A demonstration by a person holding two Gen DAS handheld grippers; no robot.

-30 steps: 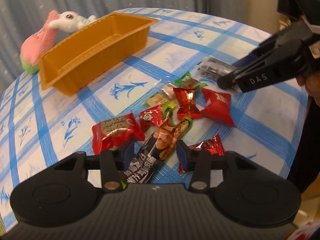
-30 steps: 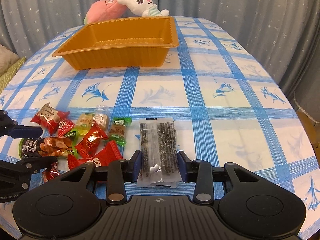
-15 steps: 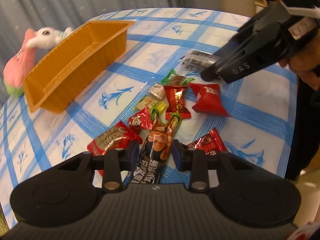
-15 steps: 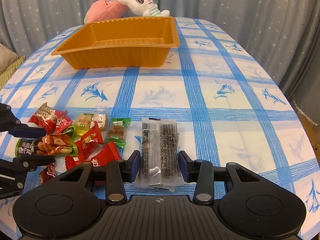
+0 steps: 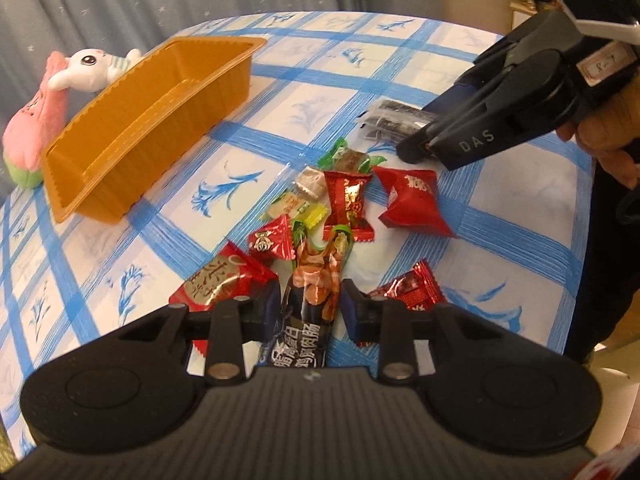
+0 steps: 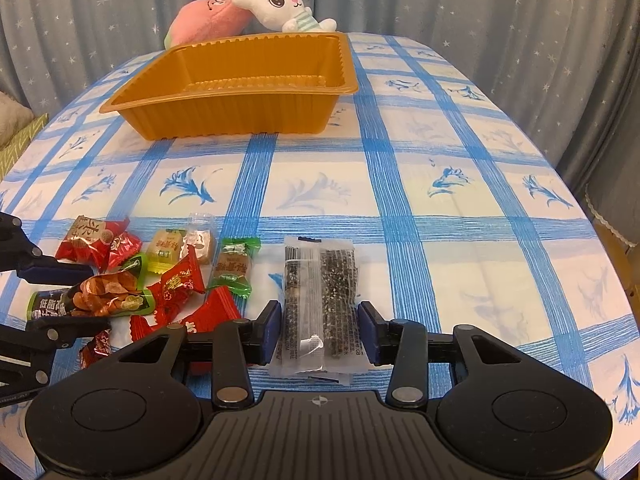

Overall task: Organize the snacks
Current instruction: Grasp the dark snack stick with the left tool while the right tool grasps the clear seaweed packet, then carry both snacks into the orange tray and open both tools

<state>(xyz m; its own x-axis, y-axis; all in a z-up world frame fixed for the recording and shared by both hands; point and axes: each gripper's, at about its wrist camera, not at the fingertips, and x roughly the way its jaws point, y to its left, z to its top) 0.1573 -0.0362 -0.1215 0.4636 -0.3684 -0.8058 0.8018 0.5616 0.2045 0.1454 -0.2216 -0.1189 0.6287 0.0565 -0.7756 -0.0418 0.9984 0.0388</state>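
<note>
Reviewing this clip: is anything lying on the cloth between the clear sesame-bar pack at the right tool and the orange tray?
Nothing visible. From the right wrist view, only bare checked tablecloth lies between the sesame-bar pack and the orange tray. The pile of wrapped snacks sits off to the pack's left, outside that path.

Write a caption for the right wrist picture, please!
Right gripper straddles a seaweed pack, orange tray beyond.

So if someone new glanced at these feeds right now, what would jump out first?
Probably the orange tray, empty, at the far side of the blue-checked tablecloth, with a white bunny plush behind it. Next, the heap of bright snack wrappers near the front, where the left gripper has been closing around a long sausage pack and the right gripper straddles a clear seaweed packet.
</note>
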